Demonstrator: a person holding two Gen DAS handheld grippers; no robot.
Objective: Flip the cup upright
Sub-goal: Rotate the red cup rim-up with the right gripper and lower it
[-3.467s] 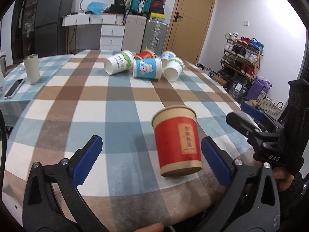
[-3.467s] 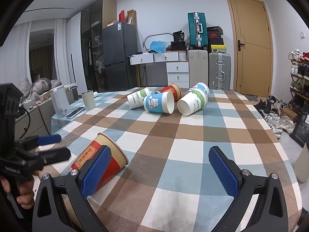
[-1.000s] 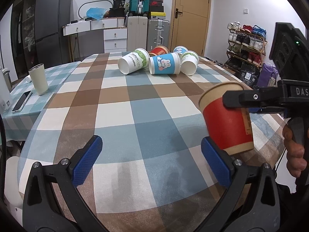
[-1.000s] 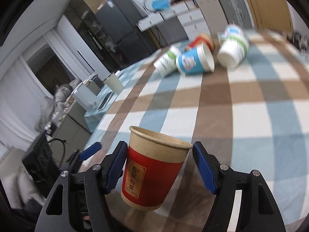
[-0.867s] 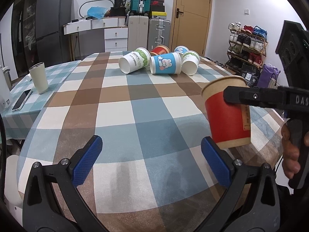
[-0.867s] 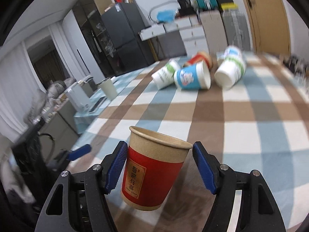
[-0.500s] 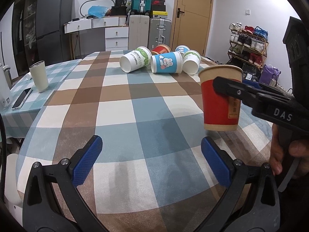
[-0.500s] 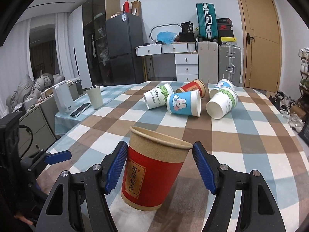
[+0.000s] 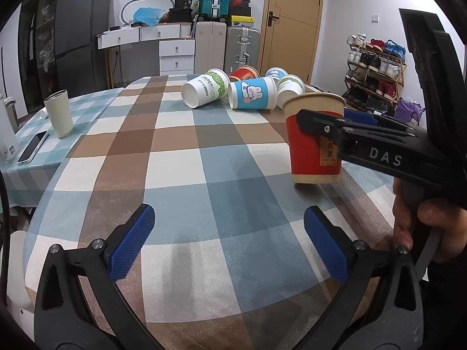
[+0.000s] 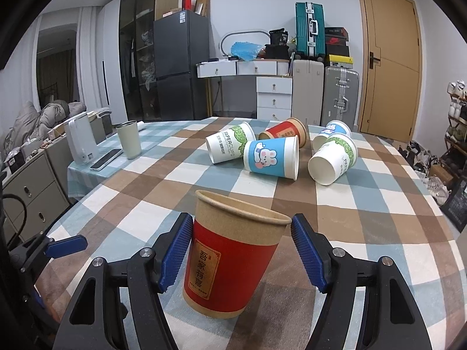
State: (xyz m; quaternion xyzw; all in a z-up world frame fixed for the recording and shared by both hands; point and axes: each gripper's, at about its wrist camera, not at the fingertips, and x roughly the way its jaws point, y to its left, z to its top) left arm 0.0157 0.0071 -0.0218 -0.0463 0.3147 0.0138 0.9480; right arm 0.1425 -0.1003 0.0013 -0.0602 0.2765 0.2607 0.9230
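Note:
A red and kraft-brown paper cup [image 10: 233, 256] stands mouth up between the blue pads of my right gripper [image 10: 242, 250], which is shut on it. In the left wrist view the same cup [image 9: 313, 143] sits at or just above the checked tablecloth [image 9: 189, 175], held from the right by the right gripper's black arm [image 9: 379, 151]. My left gripper [image 9: 233, 245] is open and empty, low over the near part of the table, to the left of the cup.
Several paper cups lie on their sides at the far middle of the table: white-green [image 10: 230, 145], blue rabbit [image 10: 271, 157], red [image 10: 286, 134], another white-green [image 10: 332, 160]. A beige tumbler [image 10: 129, 140], a phone [image 10: 105, 155] and a white appliance [image 10: 81, 143] stand at the left.
My right gripper has turned the red cup from tilted to upright and lowered it toward the tablecloth. The left gripper has stayed open and still.

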